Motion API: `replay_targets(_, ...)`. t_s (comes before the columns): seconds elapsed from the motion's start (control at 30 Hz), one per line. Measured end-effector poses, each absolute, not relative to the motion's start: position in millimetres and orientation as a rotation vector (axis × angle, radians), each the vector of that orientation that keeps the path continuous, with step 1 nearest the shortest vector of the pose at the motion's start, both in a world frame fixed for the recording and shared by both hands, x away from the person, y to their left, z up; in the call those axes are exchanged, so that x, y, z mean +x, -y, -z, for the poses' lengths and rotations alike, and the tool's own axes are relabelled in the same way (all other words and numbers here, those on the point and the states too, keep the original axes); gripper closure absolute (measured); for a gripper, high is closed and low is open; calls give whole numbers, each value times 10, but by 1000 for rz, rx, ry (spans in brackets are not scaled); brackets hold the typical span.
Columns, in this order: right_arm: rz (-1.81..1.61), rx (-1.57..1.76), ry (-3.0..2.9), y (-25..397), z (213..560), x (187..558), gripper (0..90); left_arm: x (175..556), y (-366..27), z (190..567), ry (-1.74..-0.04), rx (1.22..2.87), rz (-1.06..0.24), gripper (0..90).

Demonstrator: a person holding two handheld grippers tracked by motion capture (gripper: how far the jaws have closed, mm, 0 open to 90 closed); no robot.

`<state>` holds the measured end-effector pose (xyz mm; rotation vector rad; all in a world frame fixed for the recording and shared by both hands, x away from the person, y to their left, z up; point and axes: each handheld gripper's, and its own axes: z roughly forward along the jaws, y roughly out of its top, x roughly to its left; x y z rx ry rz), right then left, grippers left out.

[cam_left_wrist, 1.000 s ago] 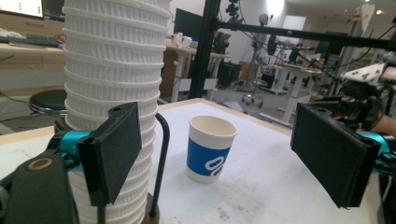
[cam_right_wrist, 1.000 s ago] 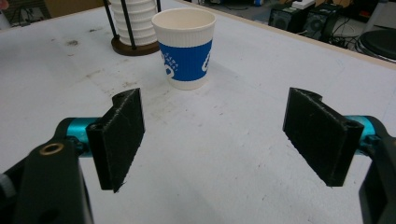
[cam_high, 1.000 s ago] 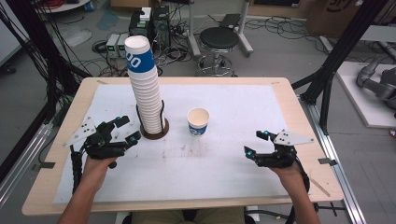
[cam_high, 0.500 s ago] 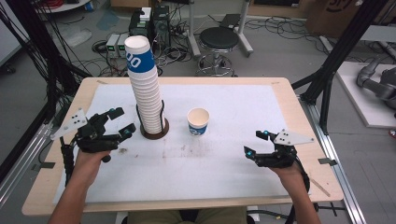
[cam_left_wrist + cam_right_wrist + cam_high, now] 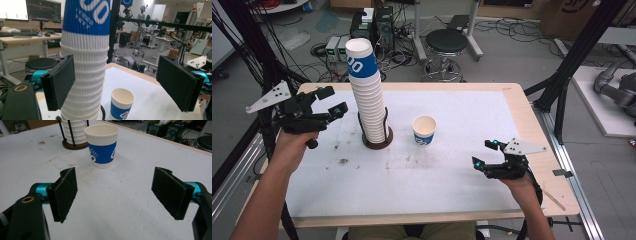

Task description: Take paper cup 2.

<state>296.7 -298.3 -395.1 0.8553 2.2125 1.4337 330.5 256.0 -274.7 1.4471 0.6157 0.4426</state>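
The cup stack [image 5: 369, 95] stands upright in its holder at the table's left-centre, long axis vertical, mouth up. My left gripper [image 5: 330, 100] is spread wide beside it, not touching; since a moment ago I've raised it toward the stack. My right gripper [image 5: 484, 154] stays spread, low near the single cup [image 5: 424, 130].

Cup stack [image 5: 85, 62]: top cut off by upper edge in left gripper view, base partly hidden behind near jaw. Single cup [image 5: 121, 103]: bottom cropped.
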Motion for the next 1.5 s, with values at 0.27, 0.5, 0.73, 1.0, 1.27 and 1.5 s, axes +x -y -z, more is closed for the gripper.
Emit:
replay_targets(0.27, -1432, 858, -2213, 2990, 3947, 2961, 213, 3421, -2478, 2564, -604, 1458, -457, 159)
replay_targets(0.5, -1435, 862, -2217, 2986, 3946, 2958, 213, 3525, -2398, 2352, -599, 1454, -493, 158)
replay_targets(0.73, -1439, 856, -2218, 2992, 3947, 2961, 213, 3633, -2365, 2157, -621, 1468, -537, 158)
replay_targets(1.0, -1444, 856, -2215, 3003, 3942, 2957, 213, 3782, -2315, 2060, -656, 1502, -541, 159)
replay_targets(1.27, -1444, 853, -2218, 2998, 3943, 2959, 213, 3944, -2194, 1976, -676, 1527, -530, 158)
replay_targets(1.5, -1449, 859, -2216, 3010, 3941, 2954, 214, 4014, -2135, 1964, -686, 1534, -524, 159)
